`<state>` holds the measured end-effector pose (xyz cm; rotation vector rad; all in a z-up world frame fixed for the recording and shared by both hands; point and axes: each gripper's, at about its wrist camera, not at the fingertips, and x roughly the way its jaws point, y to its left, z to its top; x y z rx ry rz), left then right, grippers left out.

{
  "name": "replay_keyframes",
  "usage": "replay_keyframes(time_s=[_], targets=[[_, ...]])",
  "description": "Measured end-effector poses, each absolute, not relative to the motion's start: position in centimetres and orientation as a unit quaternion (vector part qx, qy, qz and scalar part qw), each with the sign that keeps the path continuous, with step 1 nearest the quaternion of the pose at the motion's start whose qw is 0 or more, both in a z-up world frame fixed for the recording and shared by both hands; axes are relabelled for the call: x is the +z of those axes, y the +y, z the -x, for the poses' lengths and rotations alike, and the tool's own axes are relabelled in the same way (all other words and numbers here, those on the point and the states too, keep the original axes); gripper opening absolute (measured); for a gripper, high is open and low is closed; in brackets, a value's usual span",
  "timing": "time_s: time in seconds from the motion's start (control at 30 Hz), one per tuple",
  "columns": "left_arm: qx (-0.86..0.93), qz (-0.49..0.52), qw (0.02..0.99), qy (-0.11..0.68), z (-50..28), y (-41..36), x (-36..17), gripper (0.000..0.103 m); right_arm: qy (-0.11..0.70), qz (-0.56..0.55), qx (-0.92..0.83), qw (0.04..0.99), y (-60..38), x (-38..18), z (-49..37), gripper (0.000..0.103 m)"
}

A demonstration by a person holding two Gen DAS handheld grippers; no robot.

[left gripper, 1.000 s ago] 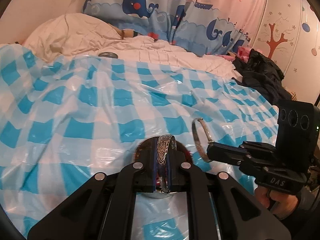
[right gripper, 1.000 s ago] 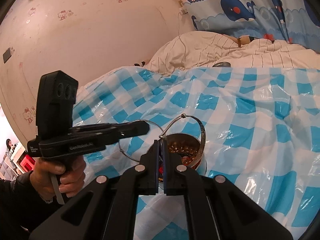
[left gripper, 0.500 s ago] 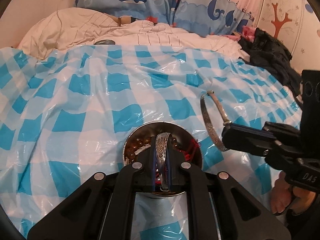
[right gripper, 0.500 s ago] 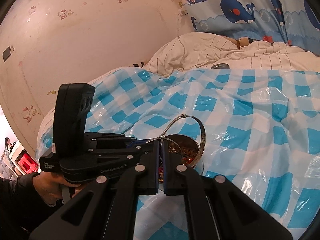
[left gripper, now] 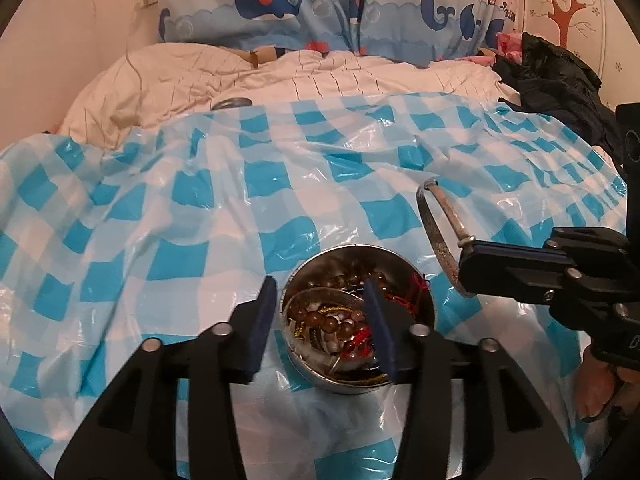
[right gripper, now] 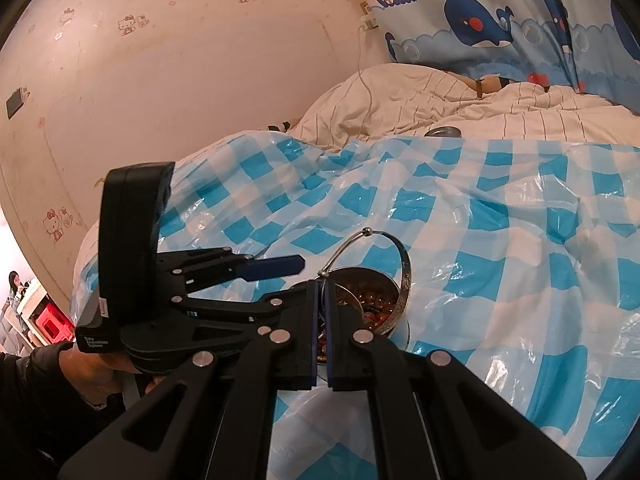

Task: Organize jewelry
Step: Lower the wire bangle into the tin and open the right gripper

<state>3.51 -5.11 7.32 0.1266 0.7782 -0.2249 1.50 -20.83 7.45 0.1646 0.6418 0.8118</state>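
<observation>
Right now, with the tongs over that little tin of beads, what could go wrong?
The right tongs pinch the silver bangle only at its thin wire end, so it might swing or slip out beside the tin. The left tongs have just been opening, nothing between them, and hang close over the tin; a bump could tip it on the crinkly checked sheet.

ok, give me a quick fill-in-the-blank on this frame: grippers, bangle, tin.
1. The left gripper, jaws just opened, hangs over the round metal ____ of beads.
2. The right gripper is shut on a thin silver ____.
3. The bed is covered by a plastic sheet checked white and ____.

Missing words: tin; bangle; blue
</observation>
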Motion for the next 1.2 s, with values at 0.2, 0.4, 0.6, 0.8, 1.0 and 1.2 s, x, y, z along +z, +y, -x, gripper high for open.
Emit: replay_keyframes(time_s=[0.2, 0.4, 0.6, 0.8, 1.0, 1.2], targets=[[-0.076, -0.051, 0.929, 0.358, -3.1, -3.1, 8.7, 0.056, 0.305, -0.064, 0.388, 0.867, -20.3, 7.4, -1.4, 0.004], [-0.044, 0.001, 0.933, 0.356, -3.2, 1.2, 9.4, 0.058, 0.307, -0.019, 0.390, 0.868, -18.1, 7.0, -1.1, 0.004], [-0.041, 0.002, 0.931, 0.364, -3.3, 2.1, 8.9, 0.058, 0.345, 0.028, 0.382, 0.857, -15.7, 5.0, -1.9, 0.007], [-0.031, -0.026, 0.920, 0.390, -3.8, 1.2, 7.3, 0.058, 0.342, 0.034, 0.376, 0.861, -16.1, 5.5, -1.2, 0.008], [-0.036, -0.043, 0.910, 0.410, -4.1, 0.1, 6.0, 0.058, 0.355, 0.062, 0.375, 0.854, -14.6, 4.8, -1.2, 0.024], [-0.034, -0.052, 0.901, 0.429, -4.1, -0.7, 4.9, 0.058, 0.384, 0.087, 0.308, 0.866, -15.4, 3.3, -2.7, 0.024]])
